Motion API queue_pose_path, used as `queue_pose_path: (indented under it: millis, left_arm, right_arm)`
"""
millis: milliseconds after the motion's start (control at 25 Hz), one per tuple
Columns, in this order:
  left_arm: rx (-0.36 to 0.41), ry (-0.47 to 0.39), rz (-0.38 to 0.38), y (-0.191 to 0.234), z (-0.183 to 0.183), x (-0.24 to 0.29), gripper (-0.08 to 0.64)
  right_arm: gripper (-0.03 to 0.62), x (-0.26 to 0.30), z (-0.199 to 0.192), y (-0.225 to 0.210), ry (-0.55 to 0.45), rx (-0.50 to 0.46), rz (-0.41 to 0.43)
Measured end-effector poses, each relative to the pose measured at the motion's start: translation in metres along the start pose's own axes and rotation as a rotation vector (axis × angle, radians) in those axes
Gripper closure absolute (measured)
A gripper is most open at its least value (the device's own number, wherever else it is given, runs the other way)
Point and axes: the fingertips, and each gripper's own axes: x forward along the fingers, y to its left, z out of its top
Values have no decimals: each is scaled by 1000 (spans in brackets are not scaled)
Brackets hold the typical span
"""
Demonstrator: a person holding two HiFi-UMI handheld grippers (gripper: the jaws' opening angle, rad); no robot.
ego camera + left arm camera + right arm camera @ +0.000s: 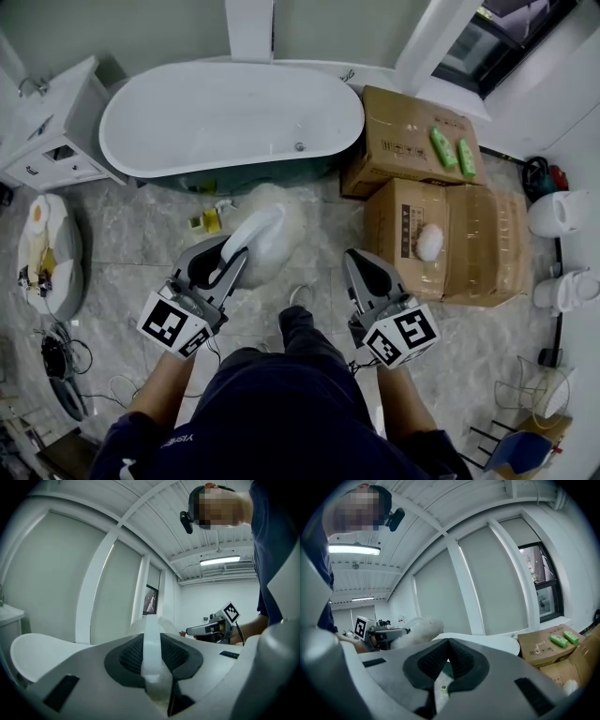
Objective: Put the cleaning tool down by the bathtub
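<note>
White fluffy cleaning tool [270,228] held just in front of the bathtub [141,108].
The left gripper [221,262] clamps its handle [151,639]; the right gripper [364,269], beside it, is closed and empty. Released while tilted, the tool could topple.

Head cam steep down; gripper cams low, sharing bathtub [234,112].

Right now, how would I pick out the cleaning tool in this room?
Find the big white bathtub. Just in front of it, the left gripper has its jaws clamped on the white handle of the cleaning tool, which has a fluffy white head. Unlike the small yellow items beside it, it is large and shaggy.
</note>
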Motion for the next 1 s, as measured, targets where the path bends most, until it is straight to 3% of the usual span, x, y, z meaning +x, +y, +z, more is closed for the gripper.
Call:
queue_pose_path:
  millis: [480, 1000]
  left_arm:
    - [-5, 63, 11, 33, -2, 125, 449]
    - [-10, 151, -47, 56, -25, 225, 449]
  right_arm:
    - [588, 55, 17, -117, 26, 27, 15]
    - [588, 88, 8, -206, 59, 61, -51]
